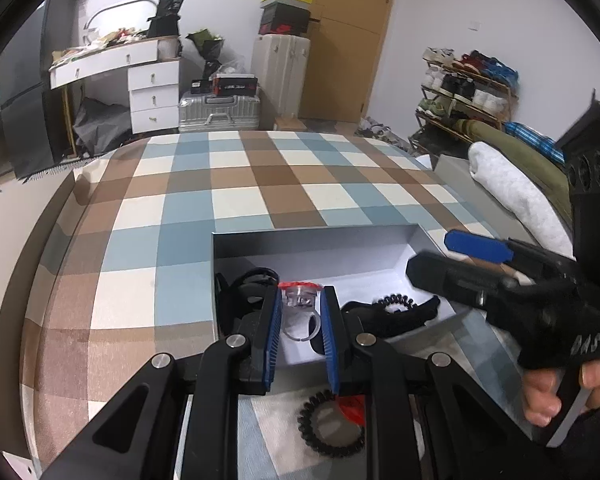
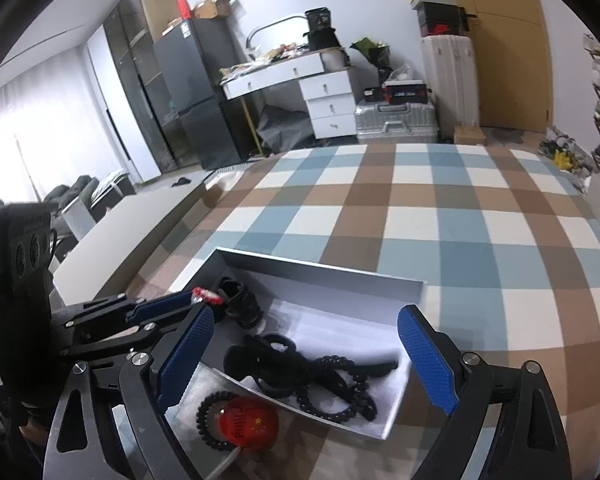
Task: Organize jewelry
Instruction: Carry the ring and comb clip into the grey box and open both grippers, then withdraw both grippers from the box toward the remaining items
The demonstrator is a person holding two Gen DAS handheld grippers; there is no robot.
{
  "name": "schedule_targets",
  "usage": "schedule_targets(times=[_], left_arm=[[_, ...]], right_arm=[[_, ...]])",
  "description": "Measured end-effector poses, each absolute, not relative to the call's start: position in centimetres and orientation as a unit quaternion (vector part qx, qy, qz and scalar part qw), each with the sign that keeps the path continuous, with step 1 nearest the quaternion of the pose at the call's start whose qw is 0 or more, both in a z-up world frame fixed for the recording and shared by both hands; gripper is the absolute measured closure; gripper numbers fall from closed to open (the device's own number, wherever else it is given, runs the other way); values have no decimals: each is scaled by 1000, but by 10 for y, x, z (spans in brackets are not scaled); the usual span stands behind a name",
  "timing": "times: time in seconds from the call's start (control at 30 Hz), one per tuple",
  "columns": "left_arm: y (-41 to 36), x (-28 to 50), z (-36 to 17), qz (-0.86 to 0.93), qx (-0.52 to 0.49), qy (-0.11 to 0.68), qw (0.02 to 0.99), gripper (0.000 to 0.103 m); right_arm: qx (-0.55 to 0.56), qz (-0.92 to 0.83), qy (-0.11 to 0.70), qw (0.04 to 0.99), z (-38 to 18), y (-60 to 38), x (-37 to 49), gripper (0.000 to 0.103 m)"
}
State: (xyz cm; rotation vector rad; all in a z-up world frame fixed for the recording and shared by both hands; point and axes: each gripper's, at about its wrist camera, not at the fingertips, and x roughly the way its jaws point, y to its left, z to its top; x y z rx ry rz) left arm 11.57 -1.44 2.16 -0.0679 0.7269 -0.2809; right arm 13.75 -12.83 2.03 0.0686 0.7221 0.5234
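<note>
Left tool (image 1: 300, 308) clenched on clear ring (image 1: 300, 298) above box (image 1: 312, 236) — right tool (image 2: 308, 356) released.

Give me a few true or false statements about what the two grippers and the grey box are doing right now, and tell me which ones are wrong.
1. The left gripper is closed on a clear plastic ring with a red top. True.
2. The right gripper is clamped on a hair tie. False: its jaws stand wide apart with nothing held.
3. The grey box already contains black hair ties. True.
4. The red round badge lies inside the box. False: it lies outside, by the near wall.
5. The box sits on bare wood. False: it sits on a checked cloth.
</note>
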Motion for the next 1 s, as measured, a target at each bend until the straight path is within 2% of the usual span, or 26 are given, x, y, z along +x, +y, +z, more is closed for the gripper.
schedule_targets(times=[0.03, 0.1, 0.2, 0.3, 0.37, 0.43, 0.47, 0.5, 1.0], left_arm=[[-15, 113, 23, -137, -28, 352, 925, 84], [-17, 107, 25, -129, -14, 348, 928, 58], [-15, 100, 26, -126, -14, 344, 931, 30], [-10, 93, 26, -121, -18, 342, 932, 20], [-10, 89, 26, -120, -17, 344, 931, 19], [-10, 86, 26, -123, -15, 349, 929, 14], [-11, 85, 26, -124, -12, 350, 928, 5], [-11, 83, 27, -122, -8, 349, 929, 1], [6, 74, 25, -100, -2, 347, 933, 1]], right_arm=[[35, 251, 348, 903, 22, -131, 136, 9], [31, 245, 346, 905, 24, -136, 131, 8], [17, 240, 345, 907, 25, -140, 122, 6], [4, 237, 348, 907, 24, -145, 112, 2], [-5, 233, 350, 907, 23, -148, 106, 1], [-12, 226, 352, 908, 23, -151, 101, 0], [-13, 224, 354, 908, 22, -151, 99, 0], [-14, 222, 359, 906, 21, -152, 99, 0], [-79, 259, 411, 871, -5, -120, 84, 0]])
